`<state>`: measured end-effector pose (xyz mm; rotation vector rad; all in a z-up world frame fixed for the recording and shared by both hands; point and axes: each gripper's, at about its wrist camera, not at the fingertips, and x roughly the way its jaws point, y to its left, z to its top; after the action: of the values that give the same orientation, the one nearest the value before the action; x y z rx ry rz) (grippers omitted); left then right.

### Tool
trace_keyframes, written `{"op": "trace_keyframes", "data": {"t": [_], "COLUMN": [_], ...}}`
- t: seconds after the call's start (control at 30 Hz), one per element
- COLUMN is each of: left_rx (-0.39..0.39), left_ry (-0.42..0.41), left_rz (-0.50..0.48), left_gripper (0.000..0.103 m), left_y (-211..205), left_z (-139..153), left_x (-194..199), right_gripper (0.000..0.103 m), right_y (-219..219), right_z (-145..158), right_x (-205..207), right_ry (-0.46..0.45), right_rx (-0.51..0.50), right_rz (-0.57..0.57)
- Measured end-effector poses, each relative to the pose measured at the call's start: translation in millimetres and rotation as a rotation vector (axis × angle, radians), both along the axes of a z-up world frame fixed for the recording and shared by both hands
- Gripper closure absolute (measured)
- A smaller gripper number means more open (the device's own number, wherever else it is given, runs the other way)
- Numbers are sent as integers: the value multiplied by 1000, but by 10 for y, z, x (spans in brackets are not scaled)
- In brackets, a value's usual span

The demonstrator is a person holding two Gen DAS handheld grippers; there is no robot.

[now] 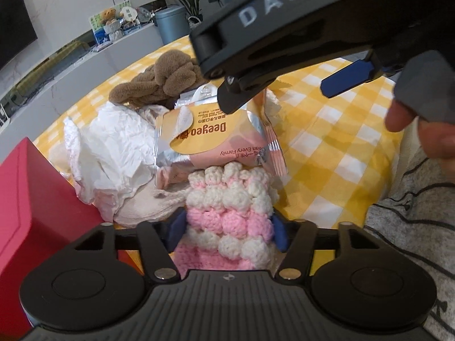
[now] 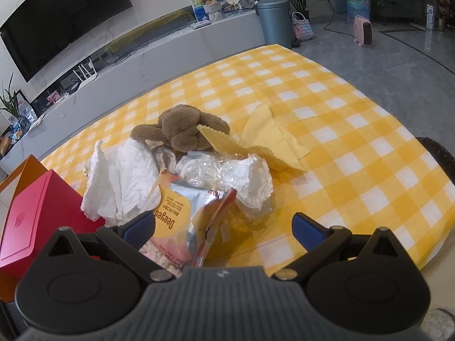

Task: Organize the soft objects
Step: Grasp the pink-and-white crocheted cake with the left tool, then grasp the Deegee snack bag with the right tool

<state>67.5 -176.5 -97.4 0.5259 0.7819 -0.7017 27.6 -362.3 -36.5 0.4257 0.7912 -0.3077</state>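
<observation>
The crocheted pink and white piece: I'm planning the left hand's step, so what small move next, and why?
Probably lift the left gripper slightly. Its blue pads flank the crocheted pink and white piece, apparently pressing it, while the wipes packet lies on its far end. The right gripper stands open around that packet, so could steady it.

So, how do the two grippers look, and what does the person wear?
Both grippers are black, with ribbed bodies, round side discs, silver rivets and blue finger pads. The right gripper, seen from the left wrist camera, bears white letters "DAS". The person's sleeve is grey with thin dark lines.
</observation>
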Motion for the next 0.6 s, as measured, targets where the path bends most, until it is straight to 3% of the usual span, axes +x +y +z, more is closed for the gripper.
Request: {"op": "trace_keyframes", "data": {"t": [0.2, 0.23, 0.6], "left_rx": [-6, -13, -108], "left_ry": [24, 27, 14], "left_rz": [29, 33, 137], "left_gripper": [68, 78, 79], "left_y": [37, 60, 512], "left_z": [186, 227, 601], "left_x": [-42, -57, -245], "right_gripper": [3, 3, 3], "right_y": [0, 2, 67], "right_z": [-11, -12, -19], "right_x": [0, -1, 25], "right_ry": [3, 3, 21], "right_rx": [5, 7, -17], "right_rz": [1, 1, 43]}}
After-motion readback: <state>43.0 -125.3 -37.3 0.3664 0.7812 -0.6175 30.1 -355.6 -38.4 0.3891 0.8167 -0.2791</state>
